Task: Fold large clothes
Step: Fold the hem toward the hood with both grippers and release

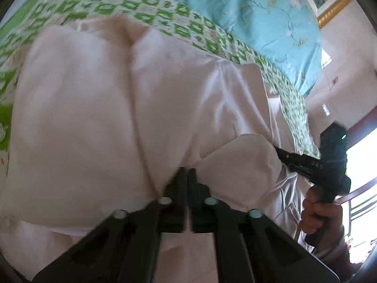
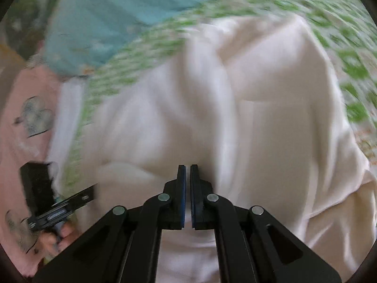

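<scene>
A large white garment (image 1: 117, 118) lies spread on a bed with a green-and-white patterned sheet (image 1: 146, 2). My left gripper (image 1: 188, 172) is shut on the near edge of the garment, cloth bunched around its fingertips. The right gripper's body shows in the left wrist view (image 1: 329, 155), held by a hand, its fingers buried in the cloth. In the right wrist view, which is motion-blurred, my right gripper (image 2: 188, 168) is shut on the white garment (image 2: 259, 118). The left gripper's body (image 2: 59, 205) shows at lower left there, its tip in the cloth.
A turquoise floral quilt (image 1: 259, 11) lies at the far side of the bed, also in the right wrist view (image 2: 106, 23). A pink wall (image 1: 348, 47), a gold picture frame (image 1: 334, 11) and a bright window with a railing (image 1: 362, 188) stand to the right.
</scene>
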Available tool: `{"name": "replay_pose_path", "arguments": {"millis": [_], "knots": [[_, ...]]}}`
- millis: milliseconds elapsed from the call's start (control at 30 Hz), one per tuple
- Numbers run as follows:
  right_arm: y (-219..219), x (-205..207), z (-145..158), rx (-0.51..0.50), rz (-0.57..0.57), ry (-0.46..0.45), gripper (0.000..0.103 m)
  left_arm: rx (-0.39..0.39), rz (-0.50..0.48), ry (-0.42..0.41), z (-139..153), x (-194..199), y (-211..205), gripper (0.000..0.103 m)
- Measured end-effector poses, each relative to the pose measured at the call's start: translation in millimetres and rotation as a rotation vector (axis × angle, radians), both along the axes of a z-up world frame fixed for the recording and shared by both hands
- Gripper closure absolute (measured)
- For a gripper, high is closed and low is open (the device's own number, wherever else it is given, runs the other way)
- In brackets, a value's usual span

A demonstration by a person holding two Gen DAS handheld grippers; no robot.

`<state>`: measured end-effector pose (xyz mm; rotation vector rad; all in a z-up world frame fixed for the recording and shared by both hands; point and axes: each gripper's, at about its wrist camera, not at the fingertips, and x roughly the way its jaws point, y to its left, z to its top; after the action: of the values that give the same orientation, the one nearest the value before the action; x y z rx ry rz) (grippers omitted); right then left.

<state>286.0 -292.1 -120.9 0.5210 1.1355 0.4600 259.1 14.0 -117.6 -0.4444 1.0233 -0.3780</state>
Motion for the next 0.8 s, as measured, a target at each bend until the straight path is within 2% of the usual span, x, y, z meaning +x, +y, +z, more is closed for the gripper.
{"name": "replay_pose_path", "arguments": {"millis": [33, 67, 133, 200, 267, 333, 400, 500, 600, 667, 800], "knots": [[-7, 0, -6, 0.035, -0.019, 0.008, 0.103, -0.013, 0.006, 0.002, -1, -1, 4, 0.102], [-16, -1, -10, 0.093, -0.043, 0.021, 0.103, 0.013, 0.026, -0.006, 1, -3, 8, 0.102], [-21, -6, -2, 0.073, -0.070, -0.005, 0.101, 0.047, 0.036, -0.020, 3, -5, 11, 0.102], [-23, -13, 13, 0.057, -0.072, -0.053, 0.100, 0.035, 0.043, -0.013, 4, -11, 18, 0.102], [-26, -20, 23, 0.086, -0.071, -0.067, 0.100, 0.023, 0.052, -0.017, 7, -20, 26, 0.103], [-28, -30, 35, 0.094, -0.049, -0.106, 0.100, 0.024, 0.064, -0.031, 13, -35, 34, 0.087], [-25, -37, 43, 0.093, -0.027, -0.116, 0.100, 0.036, 0.086, -0.046, 21, -52, 41, 0.080], [-20, -50, 50, 0.099, 0.017, -0.121, 0.100, 0.023, 0.120, -0.053, 32, -79, 59, 0.076], [-18, -65, 50, 0.089, 0.041, -0.119, 0.100, 0.034, 0.175, -0.067, 41, -107, 78, 0.066], [-17, -75, 48, 0.088, 0.046, -0.113, 0.100, 0.050, 0.212, -0.069, 44, -125, 91, 0.065], [-34, -103, 43, 0.077, 0.021, -0.094, 0.100, 0.053, 0.272, -0.051, 39, -159, 114, 0.055]]}}
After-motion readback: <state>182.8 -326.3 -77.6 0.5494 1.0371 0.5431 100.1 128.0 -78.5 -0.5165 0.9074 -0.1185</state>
